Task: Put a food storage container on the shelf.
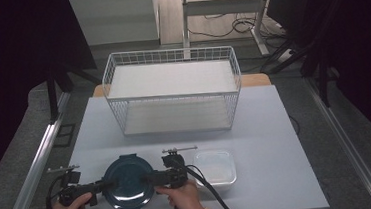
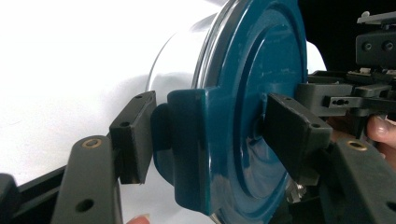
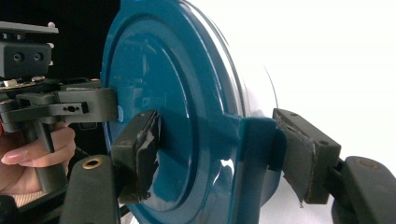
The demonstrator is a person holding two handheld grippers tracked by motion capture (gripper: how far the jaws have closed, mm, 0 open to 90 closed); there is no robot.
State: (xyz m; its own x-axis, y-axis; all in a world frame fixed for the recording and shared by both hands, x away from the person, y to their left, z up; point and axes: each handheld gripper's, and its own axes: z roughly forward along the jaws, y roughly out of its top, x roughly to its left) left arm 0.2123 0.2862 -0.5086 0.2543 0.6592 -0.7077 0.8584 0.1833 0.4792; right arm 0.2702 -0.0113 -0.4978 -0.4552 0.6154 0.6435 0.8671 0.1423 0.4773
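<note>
Lid (image 1: 126, 184): round, dark teal, with latch tabs at its rim; seated on a clear round tub (image 2: 180, 56), on the surface (image 1: 277, 142) at the near edge, between the two sets of fingers.
Left gripper (image 1: 95, 186): at the lid's left side; fingers (image 2: 134, 135) astride the left latch tab (image 2: 187, 140), one against the tab's outer face, the other on the lid top. Closed onto the tab, as far as the left gripper view tells.
Right gripper (image 1: 151, 178): at the lid's right side; fingers (image 3: 140, 154) likewise astride the right latch tab (image 3: 254, 154), pressed on it from both faces.
Tray (image 1: 215, 167): clear, rectangular, empty; just beyond the right gripper, away from the lid.
Basket (image 1: 172, 88): white wire, two tiers, empty; well beyond both sets of fingers, at the far side of the surface.
Step in hand: by appearance, working two opposite latches of the lid at once; whether opening or fastening cannot be told.
Next move: calls for an even pull or push on both tabs together, so the tub stays flat and does not slide; any further latches would need the same.
</note>
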